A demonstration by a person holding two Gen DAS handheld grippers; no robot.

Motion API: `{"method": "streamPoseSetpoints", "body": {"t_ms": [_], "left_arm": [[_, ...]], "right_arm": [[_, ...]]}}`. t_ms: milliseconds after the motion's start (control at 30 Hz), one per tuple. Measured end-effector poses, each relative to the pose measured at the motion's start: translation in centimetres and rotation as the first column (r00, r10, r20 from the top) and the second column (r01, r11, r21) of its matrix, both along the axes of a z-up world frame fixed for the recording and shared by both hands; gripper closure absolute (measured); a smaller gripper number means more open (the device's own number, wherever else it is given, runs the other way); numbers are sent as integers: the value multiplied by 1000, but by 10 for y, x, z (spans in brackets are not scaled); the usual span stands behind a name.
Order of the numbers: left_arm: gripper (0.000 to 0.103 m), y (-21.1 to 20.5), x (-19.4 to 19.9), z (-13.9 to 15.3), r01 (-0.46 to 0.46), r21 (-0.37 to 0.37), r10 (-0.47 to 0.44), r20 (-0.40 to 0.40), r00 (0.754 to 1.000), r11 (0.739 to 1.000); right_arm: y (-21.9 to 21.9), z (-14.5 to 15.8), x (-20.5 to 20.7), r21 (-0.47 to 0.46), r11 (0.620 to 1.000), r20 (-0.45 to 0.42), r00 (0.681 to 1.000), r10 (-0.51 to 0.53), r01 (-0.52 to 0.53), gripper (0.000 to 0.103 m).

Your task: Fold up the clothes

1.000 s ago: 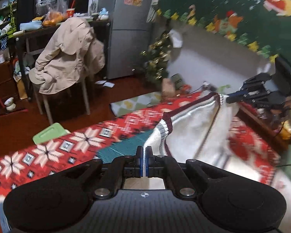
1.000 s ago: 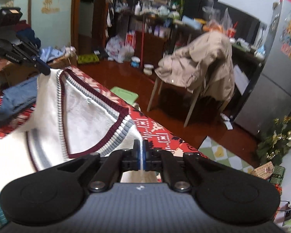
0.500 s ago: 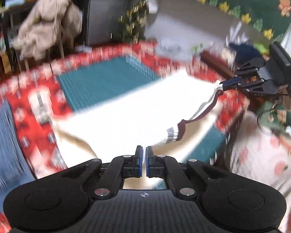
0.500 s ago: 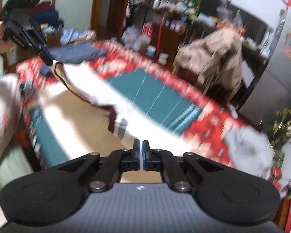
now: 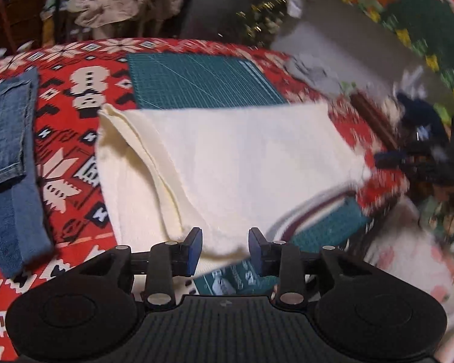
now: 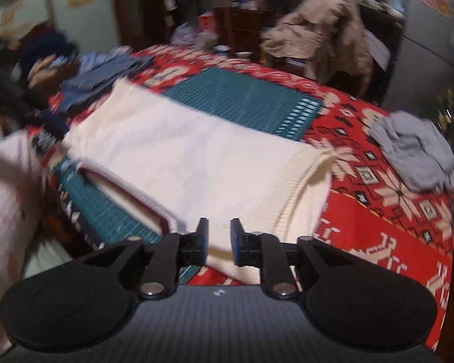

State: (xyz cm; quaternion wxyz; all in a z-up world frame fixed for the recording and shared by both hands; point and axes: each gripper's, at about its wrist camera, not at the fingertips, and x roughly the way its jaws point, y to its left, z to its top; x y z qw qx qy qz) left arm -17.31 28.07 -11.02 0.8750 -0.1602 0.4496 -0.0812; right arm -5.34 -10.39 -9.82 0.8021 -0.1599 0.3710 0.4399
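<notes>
Dim, warm indoor light here, and the room behind me sinks into murk. My white sweater is the brightest thing, nearly washed out, its knit barely readable. Motion blur smears the right edge of my left view and the left edge of my right view; the red tablecloth pattern streaks there. Fisheye bends the table's far edge into a curve. My black gripper bodies up close stay sharp.

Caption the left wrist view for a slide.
Left gripper, jaws just opened, releasing the cream sweater laid flat over the green mat, jeans alongside.
</notes>
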Motion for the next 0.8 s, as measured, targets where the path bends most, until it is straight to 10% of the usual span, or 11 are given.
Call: {"method": "streamPoseSetpoints", "body": {"t_ms": [333,800], "left_arm": [[70,70,32,-12,-356,-186,361,-5,932,916],[81,82,80,-31,-374,-207,369,-63,927,904]], "right_arm": [[-24,-3,79,206,905,-194,922,-336,373,74],[1,-52,164,204,827,-350,828,-438,524,72]]}}
